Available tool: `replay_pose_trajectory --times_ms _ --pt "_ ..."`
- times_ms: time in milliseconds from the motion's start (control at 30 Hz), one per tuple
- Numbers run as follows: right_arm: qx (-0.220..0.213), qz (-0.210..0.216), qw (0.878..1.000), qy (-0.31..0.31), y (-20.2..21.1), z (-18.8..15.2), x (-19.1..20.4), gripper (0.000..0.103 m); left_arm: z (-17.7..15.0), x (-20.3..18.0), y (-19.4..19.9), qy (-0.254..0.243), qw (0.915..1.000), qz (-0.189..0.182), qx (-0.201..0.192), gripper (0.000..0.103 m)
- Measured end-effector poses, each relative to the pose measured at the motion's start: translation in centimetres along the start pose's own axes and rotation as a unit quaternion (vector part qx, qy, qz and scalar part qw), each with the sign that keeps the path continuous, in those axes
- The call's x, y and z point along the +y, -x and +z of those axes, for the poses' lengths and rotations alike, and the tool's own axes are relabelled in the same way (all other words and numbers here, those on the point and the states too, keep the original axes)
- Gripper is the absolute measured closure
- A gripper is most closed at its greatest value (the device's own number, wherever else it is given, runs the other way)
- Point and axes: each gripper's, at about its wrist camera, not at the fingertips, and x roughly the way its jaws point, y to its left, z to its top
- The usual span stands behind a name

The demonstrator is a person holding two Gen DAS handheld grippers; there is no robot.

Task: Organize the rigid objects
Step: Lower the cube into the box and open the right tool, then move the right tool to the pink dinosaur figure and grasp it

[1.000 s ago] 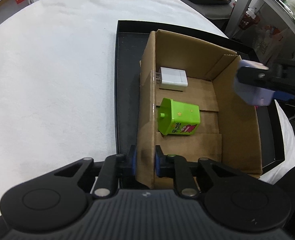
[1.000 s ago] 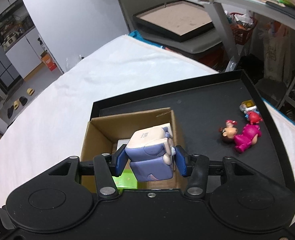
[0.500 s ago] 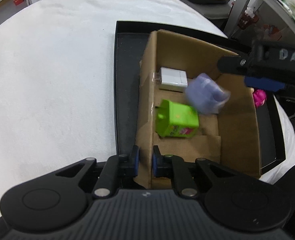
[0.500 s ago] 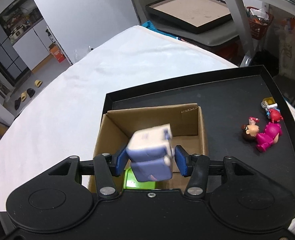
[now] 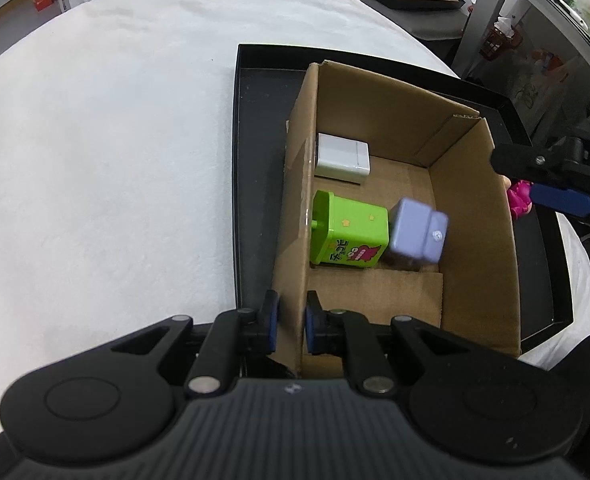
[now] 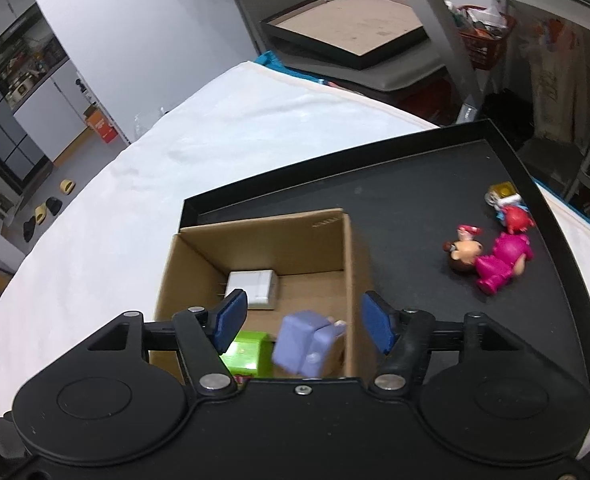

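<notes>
Toy [image 5: 417, 236], the lilac block, lies blurred inside the box [image 5: 475, 216], just beside the green toy [image 5: 349, 236] and near the white adapter [image 5: 342, 156] at the far end. In the right wrist view it sits below the right gripper [image 6: 303, 318], whose jaws are spread wide with nothing between them. The left gripper [image 5: 291, 320] pinches the box's near left wall, jaws pressed on the cardboard. The box stands on the black tray [image 6: 415, 184], where the pink doll [image 6: 491, 260] and 2 small figures [image 6: 509, 206] lie well apart from it.

The drop looks done, so the step in hand is likely the next pick. The left grip should stay firm on the wall so the box does not shift. The right gripper should clear the box's right wall before swinging toward the doll, jaws wide, and close across the doll's body rather than its head, which may roll.

1 second ago the right jaws were clamped on the lilac toy above the box; half a second ago it was falling. Now it is on the floor of the box, and the green toy has been nudged slightly.
</notes>
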Motion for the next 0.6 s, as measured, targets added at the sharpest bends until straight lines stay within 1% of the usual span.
replay_pose_trajectory --times_ms 167,267,333,400,467,533,567,600 --pt "-0.007 -0.002 1.0 -0.011 0.6 -0.1 -1.6 0.035 -0.1 -0.3 0.3 0.0 0.9999 0.013 -0.006 0.09" --pt "-0.01 -0.002 1.0 -0.02 0.9 -0.1 -2.8 0.034 -0.1 -0.6 0.6 -0.002 0.9997 0.018 -0.014 0.09" --pt "-0.012 -0.002 1.0 -0.026 1.0 -0.1 -3.6 0.034 -0.1 -0.8 0.9 -0.005 0.9995 0.026 -0.019 0.087" --pt "-0.016 -0.002 0.999 -0.034 1.2 -0.2 -4.5 0.034 -0.2 -1.1 1.2 -0.008 0.9991 0.033 -0.026 0.086" --pt "-0.018 -0.006 0.999 -0.041 1.2 -0.2 -5.6 0.034 -0.3 -1.7 1.4 -0.019 0.998 0.051 -0.031 0.083" --pt "-0.019 -0.011 0.998 -0.05 1.2 -0.4 -6.8 0.033 -0.3 -2.1 1.6 -0.027 0.9974 0.059 -0.032 0.075" --pt "-0.017 -0.013 0.998 -0.056 1.1 -0.4 -7.4 0.033 -0.2 -2.2 1.6 -0.027 0.9973 0.06 -0.033 0.072" --pt "-0.016 -0.015 0.998 -0.061 1.0 -0.5 -8.0 0.033 0.0 -2.4 1.8 -0.026 0.997 0.063 -0.036 0.066"
